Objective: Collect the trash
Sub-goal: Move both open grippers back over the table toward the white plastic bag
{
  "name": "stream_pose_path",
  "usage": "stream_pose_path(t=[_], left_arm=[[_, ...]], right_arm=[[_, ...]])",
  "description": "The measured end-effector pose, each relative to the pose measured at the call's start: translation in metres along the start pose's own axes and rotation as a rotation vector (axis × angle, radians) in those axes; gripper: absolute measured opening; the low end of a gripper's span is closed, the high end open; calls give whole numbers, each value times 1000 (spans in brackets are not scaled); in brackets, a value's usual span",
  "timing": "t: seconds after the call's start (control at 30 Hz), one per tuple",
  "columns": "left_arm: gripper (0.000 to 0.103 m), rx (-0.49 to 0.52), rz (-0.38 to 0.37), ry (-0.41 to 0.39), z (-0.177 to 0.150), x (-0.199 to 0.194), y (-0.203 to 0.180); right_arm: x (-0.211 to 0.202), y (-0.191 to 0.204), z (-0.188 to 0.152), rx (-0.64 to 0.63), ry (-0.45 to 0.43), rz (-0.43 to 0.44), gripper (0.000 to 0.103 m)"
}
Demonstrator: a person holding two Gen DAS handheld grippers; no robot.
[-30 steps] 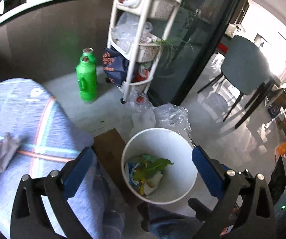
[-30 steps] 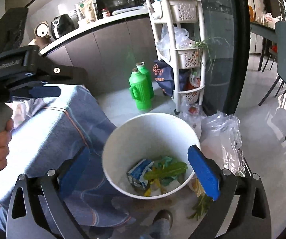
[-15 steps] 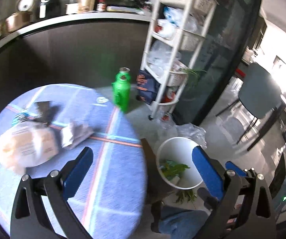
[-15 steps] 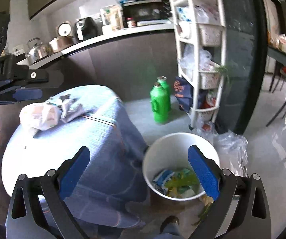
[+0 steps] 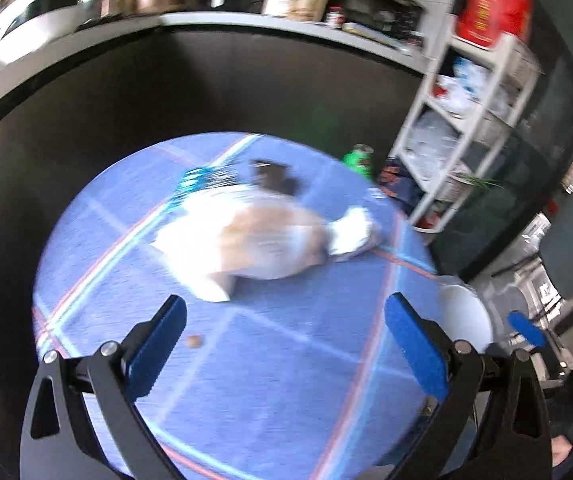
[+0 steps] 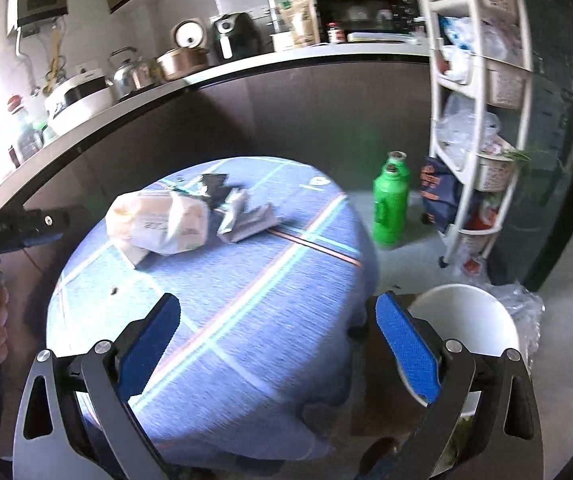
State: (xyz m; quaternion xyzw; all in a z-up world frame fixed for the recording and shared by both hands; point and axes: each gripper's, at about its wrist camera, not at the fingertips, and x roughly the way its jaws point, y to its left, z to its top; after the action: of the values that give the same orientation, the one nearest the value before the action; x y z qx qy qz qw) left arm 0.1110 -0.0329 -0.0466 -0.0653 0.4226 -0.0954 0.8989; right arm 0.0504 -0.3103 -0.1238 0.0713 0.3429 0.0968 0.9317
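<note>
Trash, a crumpled white plastic bag (image 6: 158, 224) with a folded grey wrapper (image 6: 248, 220) touching its right side, is lying far across the round blue-striped tablecloth (image 6: 246, 320), long axis left-right. Both the left gripper (image 5: 284, 344) and the right gripper (image 6: 276, 340) are hovering spread and empty; the left is sitting nearer.

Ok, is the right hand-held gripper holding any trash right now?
No, the right hand-held gripper is open and empty above the blue tablecloth; the white bag lies on it.

Wrappers (image 6: 246, 216) right of bag (image 6: 158, 222) on table (image 6: 246, 320); bin (image 6: 474, 320) right.
</note>
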Motion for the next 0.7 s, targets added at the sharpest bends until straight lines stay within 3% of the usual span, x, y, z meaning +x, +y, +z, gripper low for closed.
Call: stream_pose_path(t=[0.1, 0.23, 0.33, 0.53, 0.7], left_arm=[[99, -17, 30, 8, 5, 3, 35], [99, 6, 15, 4, 13, 8, 59], [97, 49, -4, -7, 24, 19, 60], [81, 99, -41, 33, 44, 56, 58], [80, 137, -34, 48, 49, 75, 50]], right_arm=[[11, 18, 7, -28, 13, 22, 95], [29, 38, 16, -61, 35, 46, 94], [38, 50, 20, -80, 45, 59, 94], [56, 58, 23, -90, 69, 65, 94], [75, 52, 27, -52, 88, 64, 94]])
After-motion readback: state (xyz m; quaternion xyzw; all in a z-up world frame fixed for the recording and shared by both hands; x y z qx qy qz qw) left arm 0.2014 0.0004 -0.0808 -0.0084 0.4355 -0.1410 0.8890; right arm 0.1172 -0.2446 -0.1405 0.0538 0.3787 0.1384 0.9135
